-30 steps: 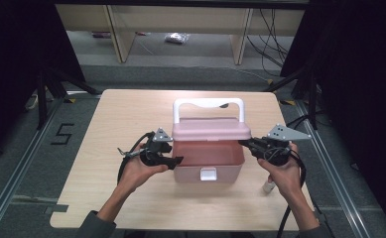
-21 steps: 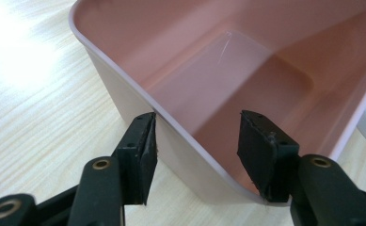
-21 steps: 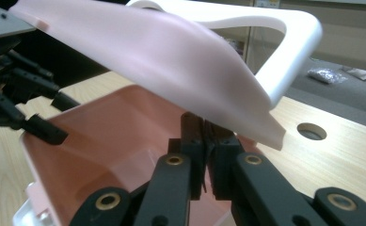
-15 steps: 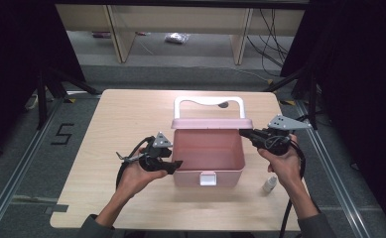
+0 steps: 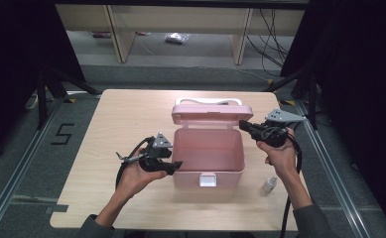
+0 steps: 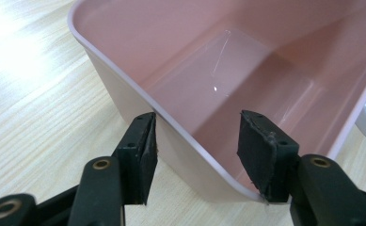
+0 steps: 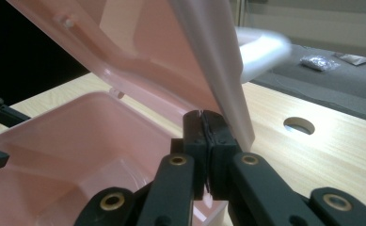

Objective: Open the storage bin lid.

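Observation:
A pink plastic box [image 5: 195, 179] stands in the middle of the table with its lid [image 5: 211, 113] swung up nearly upright; a white handle [image 5: 208, 101] shows behind the lid. The box [image 6: 110, 61] is empty inside. My left gripper [image 5: 176, 166] is open at the box's front left corner. Its jaws straddle the wall there [image 6: 197, 141], one outside and one inside. My right gripper [image 5: 242, 124] is shut with nothing between its jaws. Its tips [image 7: 204, 125] rest against the raised lid's [image 7: 138, 42] right edge.
A small white bottle [image 5: 269, 185] stands on the table to the right of the box, below my right hand. A white latch [image 5: 207, 179] sits on the box's front wall. A round hole [image 7: 298, 125] is cut in the tabletop.
The lid has swung up from nearly closed to upright. My right gripper has moved away from me with the lid's edge. The left gripper has kept still at the box's corner.

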Tool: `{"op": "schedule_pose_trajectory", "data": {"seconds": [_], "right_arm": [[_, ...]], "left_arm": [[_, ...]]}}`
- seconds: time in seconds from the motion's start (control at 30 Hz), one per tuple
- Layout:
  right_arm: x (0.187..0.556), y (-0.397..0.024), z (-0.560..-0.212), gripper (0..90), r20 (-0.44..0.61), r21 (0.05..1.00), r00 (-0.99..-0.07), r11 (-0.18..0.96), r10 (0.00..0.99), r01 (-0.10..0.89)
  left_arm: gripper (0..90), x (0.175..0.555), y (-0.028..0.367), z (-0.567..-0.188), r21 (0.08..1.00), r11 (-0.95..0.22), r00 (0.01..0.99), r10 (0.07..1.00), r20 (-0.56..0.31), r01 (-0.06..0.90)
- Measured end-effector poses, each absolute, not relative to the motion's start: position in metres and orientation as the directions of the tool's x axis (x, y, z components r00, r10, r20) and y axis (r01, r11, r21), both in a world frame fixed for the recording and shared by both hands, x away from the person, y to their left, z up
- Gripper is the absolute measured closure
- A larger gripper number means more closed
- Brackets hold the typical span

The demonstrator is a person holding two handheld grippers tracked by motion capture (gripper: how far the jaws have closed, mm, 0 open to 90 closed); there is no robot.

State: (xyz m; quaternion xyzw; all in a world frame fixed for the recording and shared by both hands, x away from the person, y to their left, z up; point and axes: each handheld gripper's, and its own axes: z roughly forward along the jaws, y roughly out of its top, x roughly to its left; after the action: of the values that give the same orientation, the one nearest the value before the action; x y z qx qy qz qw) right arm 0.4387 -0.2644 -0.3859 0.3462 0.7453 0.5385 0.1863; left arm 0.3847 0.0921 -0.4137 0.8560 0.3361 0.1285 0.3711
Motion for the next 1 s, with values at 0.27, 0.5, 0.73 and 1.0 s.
{"op": "schedule_pose_trajectory", "data": {"seconds": [0.27,0.5,0.73,1.0], "right_arm": [[0.452,-0.264,-0.385,90.0,0.089,0.932,-0.676,0.177,0.731,0.315],[0.464,-0.261,-0.393,90.0,0.105,0.925,-0.657,0.169,0.747,0.340],[0.473,-0.260,-0.394,90.0,0.104,0.918,-0.647,0.177,0.755,0.354],[0.482,-0.258,-0.395,90.0,0.089,0.917,-0.625,0.181,0.775,0.356]], "left_arm": [[47.2,0.384,0.092,-0.414,0.725,-0.498,0.743,0.669,-0.029,0.476],[47.0,0.384,0.093,-0.414,0.727,-0.494,0.744,0.667,-0.034,0.477],[46.8,0.383,0.093,-0.415,0.730,-0.493,0.749,0.661,-0.038,0.472],[46.2,0.384,0.093,-0.415,0.733,-0.492,0.752,0.658,-0.040,0.470]]}}
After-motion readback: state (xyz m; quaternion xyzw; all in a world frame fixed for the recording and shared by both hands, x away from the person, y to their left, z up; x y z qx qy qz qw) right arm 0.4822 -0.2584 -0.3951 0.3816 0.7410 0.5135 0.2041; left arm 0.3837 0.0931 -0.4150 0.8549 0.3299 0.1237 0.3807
